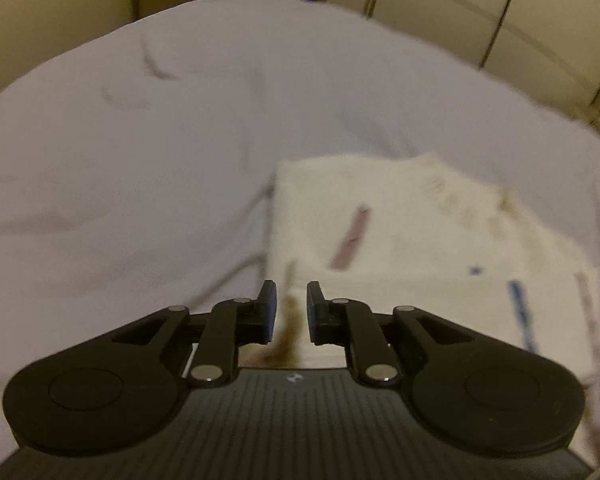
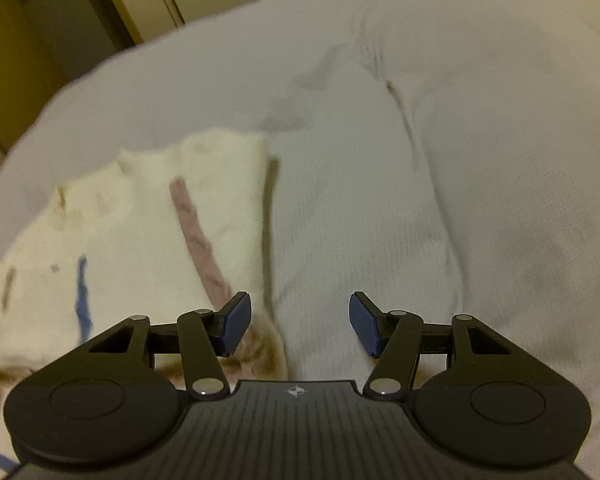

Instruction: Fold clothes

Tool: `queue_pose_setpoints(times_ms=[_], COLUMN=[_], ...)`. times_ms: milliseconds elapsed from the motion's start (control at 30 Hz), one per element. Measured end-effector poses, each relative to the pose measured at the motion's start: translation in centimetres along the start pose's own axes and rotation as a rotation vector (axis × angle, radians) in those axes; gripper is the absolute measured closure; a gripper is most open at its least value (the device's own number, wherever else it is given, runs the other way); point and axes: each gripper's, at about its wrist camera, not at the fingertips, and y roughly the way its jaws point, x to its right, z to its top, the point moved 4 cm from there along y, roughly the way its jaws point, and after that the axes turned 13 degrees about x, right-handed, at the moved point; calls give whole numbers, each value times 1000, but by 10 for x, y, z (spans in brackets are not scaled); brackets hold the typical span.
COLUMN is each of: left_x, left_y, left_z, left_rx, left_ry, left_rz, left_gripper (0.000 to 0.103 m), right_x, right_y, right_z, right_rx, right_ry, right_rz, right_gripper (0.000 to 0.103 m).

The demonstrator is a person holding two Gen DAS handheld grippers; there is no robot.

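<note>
Hovering tongs [image 2: 300, 326], unreadably blurred garment [image 2: 140, 248]

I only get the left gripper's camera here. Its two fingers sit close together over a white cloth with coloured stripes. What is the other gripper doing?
Observer: The right gripper hangs with its jaws wide apart, holding nothing.
Operator: Is it over the cloth too?
Observer: Partly. Its left finger is over the edge of the white cloth; its right one is over the pale bedsheet.
Operator: Any other clothes on that side?
Observer: None show, only wrinkled sheet.
</note>
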Motion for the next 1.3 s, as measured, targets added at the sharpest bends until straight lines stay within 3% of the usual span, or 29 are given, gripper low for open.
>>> queue_pose_setpoints(times_ms=[133, 233, 367, 467, 567, 700, 800, 900, 1100, 1300], left_x=[18, 11, -20, -56, -79, -95, -103, -112, -110, -109], left_y=[37, 55, 24, -16, -55, -101, -126, -149, -179, -168], left_z=[-28, -32, -21, -38, -62, -84, -108, -135, -176, -183], left_rx=[-109, -127, -118, -211, -306, -385, -402, -413, -389, -351], left_ry=[131, 112, 64, -9, -34, -105, -132, -156, -185, -173], left_rz=[-44, -44, 1, -31, -67, -120, -130, -135, -150, -233], left_gripper=[87, 93, 91, 90, 90, 85, 78, 78, 78, 77], right_x=[1, 4, 24, 42, 46, 47, 43, 49, 54, 64], right_y=[16, 24, 1, -43, -97, -144, -168, -182, -189, -189], right_z=[-8, -7, -3, -21, -55, -109, -155, -194, -214, -226], right_rx=[-50, -62, -74, -98, -131, -202, -251, -263, -228, -178], right_ry=[-22, 5, 33, 117, 226, 335, 423, 407, 384, 419], right_rz=[2, -23, -96, -69, -18, -39, -32, 13, 157, 229], right_gripper=[46, 45, 45, 45, 45, 45, 45, 42, 38, 38])
